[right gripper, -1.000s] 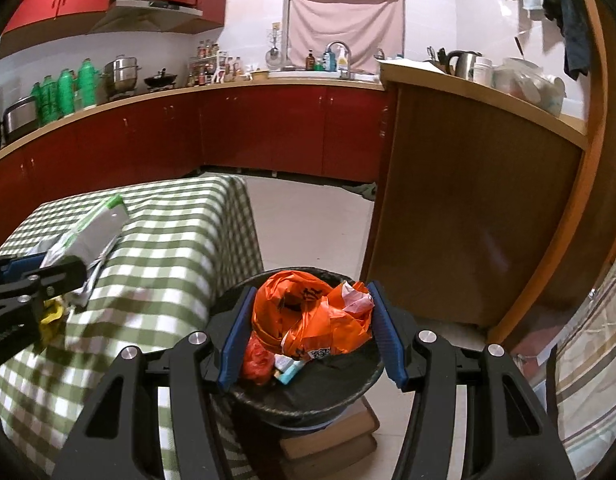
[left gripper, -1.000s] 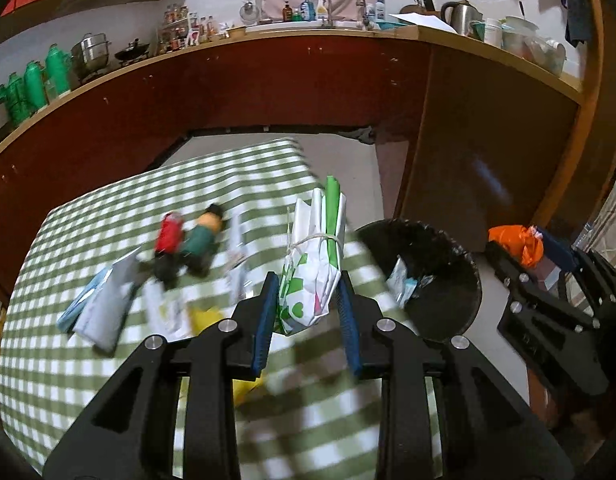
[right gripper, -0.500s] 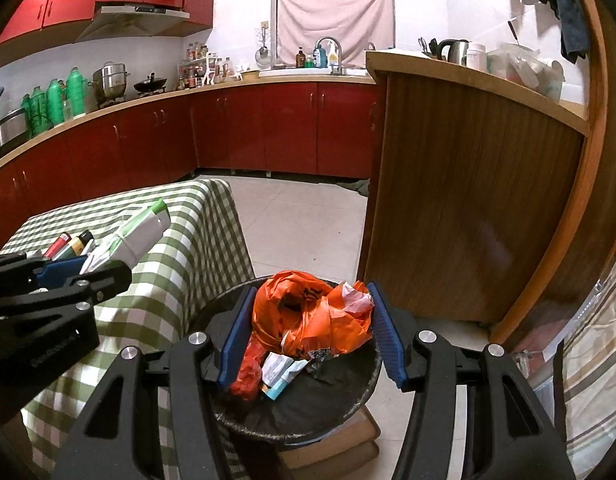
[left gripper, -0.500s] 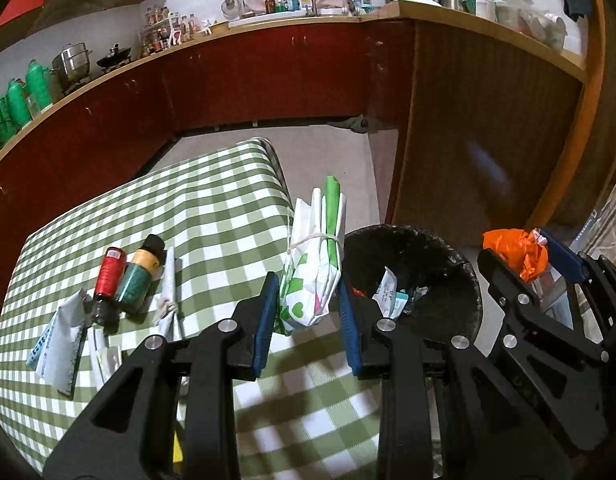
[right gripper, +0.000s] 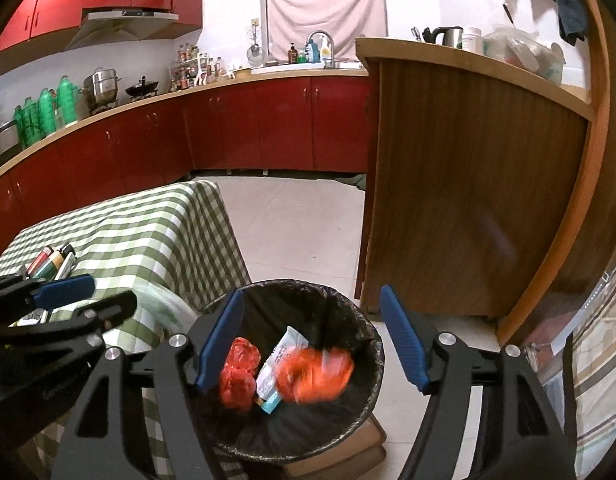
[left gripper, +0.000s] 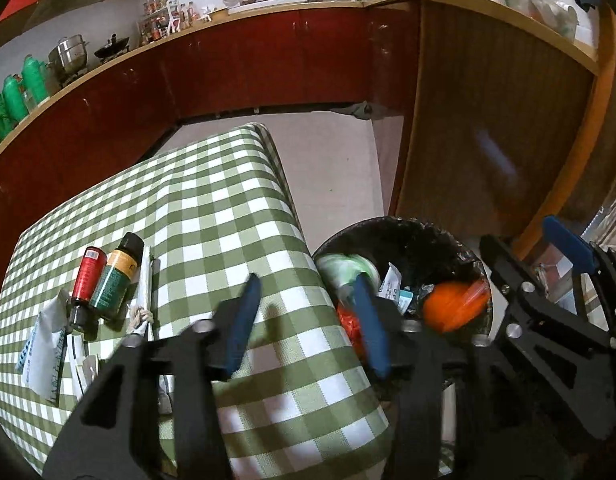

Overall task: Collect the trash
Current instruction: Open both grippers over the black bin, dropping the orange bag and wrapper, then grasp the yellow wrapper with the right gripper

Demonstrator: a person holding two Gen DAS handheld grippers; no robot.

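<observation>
Right gripper [right gripper: 314, 342] spread wide above the bin [right gripper: 360, 320], blue pads well apart, nothing between them. Left gripper [left gripper: 305, 322] likewise spread and empty, blurred, hanging over the table's near corner beside the bin.

Seen only from the right wrist: straight down into the black-lined bin — an orange bag [right gripper: 316, 374], smeared by motion, below the open jaws and inside the rim; a crumpled red bag [right gripper: 239, 376] at the left of the bin; a white-and-teal wrapper [right gripper: 277, 364] leaning between the two. Also a pale, blurred white-and-green packet [right gripper: 163, 306] at the bin's left edge, just beside the tablecloth; touching rim or not, cannot tell. Flat slabs under the bin.

Seen only from the left wrist: the litter left on the green-checked table [left gripper: 211, 216] — a red bottle [left gripper: 85, 280] and a green bottle [left gripper: 115, 276] with a black cap lying side by side, touching; a rolled white paper [left gripper: 143, 288] just to their right; a flat white-and-blue packet [left gripper: 43, 348] nearer the table's left edge. Same view: the white-and-green packet [left gripper: 348, 272] as a blur at the bin's [left gripper: 448, 240] table-side rim, the orange bag [left gripper: 452, 306] a blur lower on the opposite side, and the right gripper's [left gripper: 568, 276] black frame to the right of the bin.

Beyond — red cabinets, wooden counter, sink, green bottles along the worktop.
</observation>
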